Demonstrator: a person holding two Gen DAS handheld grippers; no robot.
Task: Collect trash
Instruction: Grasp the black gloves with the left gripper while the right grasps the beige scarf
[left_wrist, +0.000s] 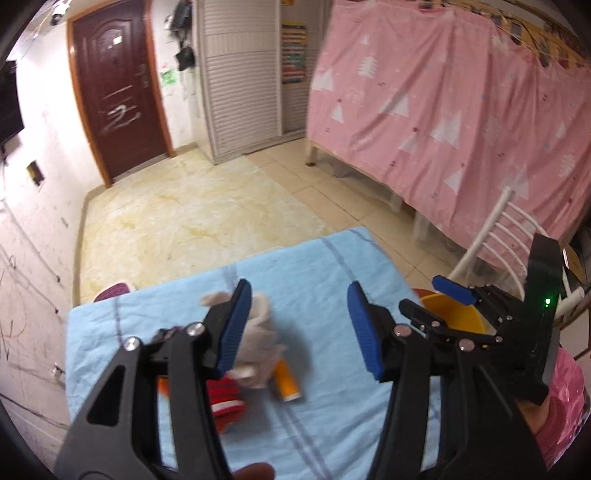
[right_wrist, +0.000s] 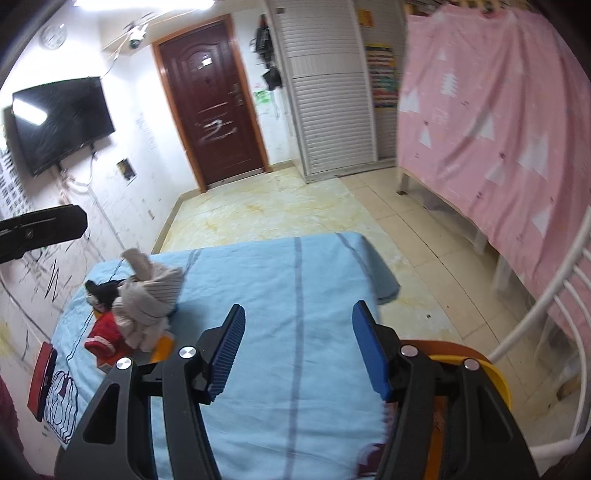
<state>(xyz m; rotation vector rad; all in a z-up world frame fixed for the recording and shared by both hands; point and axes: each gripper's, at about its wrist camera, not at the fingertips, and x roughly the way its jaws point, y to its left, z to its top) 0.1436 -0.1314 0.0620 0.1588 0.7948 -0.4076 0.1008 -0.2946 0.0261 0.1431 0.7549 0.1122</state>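
Tongs, left (left_wrist: 295, 325) and right (right_wrist: 299, 349), hung apart and empty above the blue-clothed worktop (right_wrist: 295, 295); the rubbish pile (right_wrist: 144, 306) likely needed one slow, centred grip.

One counter draped in a light blue striped cloth (right_wrist: 295, 295) carries one crumpled beige rag bundle (right_wrist: 147, 299), one red knitted fabric piece (right_wrist: 105, 334) and one orange cylindrical bottle (left_wrist: 287, 384). One round yellow plastic bin (left_wrist: 456, 314) sits beside it (partly hidden), near one white slatted chair (left_wrist: 491, 236). Two black tools with blue pads: the left tool (left_wrist: 299, 328) and the right tool (right_wrist: 299, 350).
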